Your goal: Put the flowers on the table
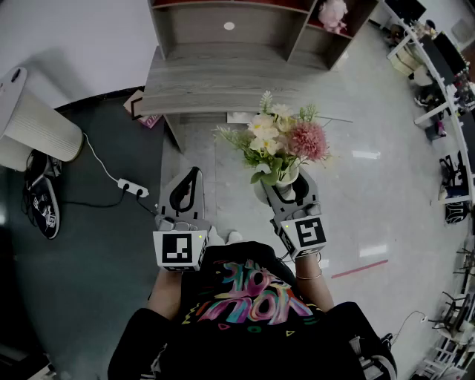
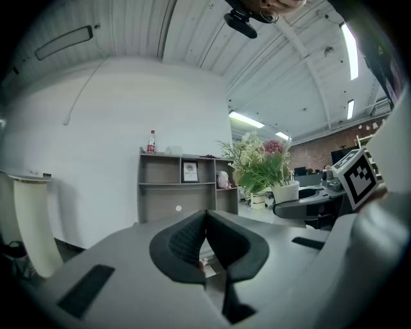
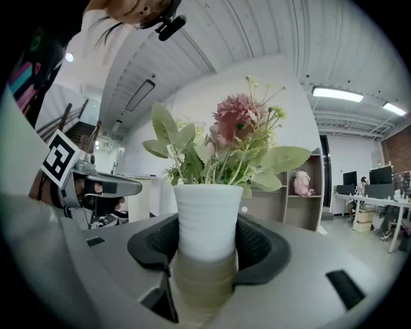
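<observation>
A white ribbed vase (image 3: 207, 218) with pink, cream and green flowers (image 1: 282, 139) is held upright in my right gripper (image 1: 288, 191), whose jaws are shut on the vase's sides. In the head view the bouquet hangs over the pale floor, just in front of the grey wooden table (image 1: 215, 82). My left gripper (image 1: 185, 194) is level beside it, jaws closed together with nothing between them. In the left gripper view the flowers (image 2: 260, 167) and vase (image 2: 285, 191) show at the right, with the right gripper below them.
A grey shelf unit (image 1: 245, 26) stands behind the table, with a pink plush toy (image 1: 333, 13) in a compartment. A white cylindrical appliance (image 1: 33, 122) and a power strip (image 1: 132, 190) lie at the left on dark flooring. Desks and chairs (image 1: 445, 67) line the right.
</observation>
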{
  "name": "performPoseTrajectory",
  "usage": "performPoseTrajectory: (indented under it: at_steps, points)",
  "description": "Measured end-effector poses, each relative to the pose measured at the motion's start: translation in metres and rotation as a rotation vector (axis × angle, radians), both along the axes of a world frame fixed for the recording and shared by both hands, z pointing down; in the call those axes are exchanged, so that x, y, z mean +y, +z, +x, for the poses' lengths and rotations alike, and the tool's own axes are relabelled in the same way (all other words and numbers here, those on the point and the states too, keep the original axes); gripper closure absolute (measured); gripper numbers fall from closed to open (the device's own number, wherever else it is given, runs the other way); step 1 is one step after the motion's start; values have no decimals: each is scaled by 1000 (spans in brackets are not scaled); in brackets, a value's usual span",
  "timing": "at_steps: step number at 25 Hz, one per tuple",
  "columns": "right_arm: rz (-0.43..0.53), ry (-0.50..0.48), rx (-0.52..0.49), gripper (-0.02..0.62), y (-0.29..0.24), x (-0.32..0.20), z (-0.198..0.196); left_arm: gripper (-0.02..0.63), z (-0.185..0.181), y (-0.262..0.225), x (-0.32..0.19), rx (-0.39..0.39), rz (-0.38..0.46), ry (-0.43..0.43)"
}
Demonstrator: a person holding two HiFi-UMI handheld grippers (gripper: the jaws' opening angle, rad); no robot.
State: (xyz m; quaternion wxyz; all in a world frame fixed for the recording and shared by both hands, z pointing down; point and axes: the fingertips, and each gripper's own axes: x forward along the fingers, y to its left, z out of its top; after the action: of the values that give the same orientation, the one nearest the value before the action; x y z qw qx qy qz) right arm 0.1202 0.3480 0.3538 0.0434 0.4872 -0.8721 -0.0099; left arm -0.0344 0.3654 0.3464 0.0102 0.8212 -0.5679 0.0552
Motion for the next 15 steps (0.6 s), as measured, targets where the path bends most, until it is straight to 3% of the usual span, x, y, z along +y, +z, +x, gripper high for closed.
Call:
performPoseTrajectory:
  at_steps: [10,15]
  points:
    - [-57,-4,26,334,26,-2,12,580,3,12,-2,10,16,-26]
    - [-12,-37,-24,334,16,-4,9,580,3,9,2,15,23,-57]
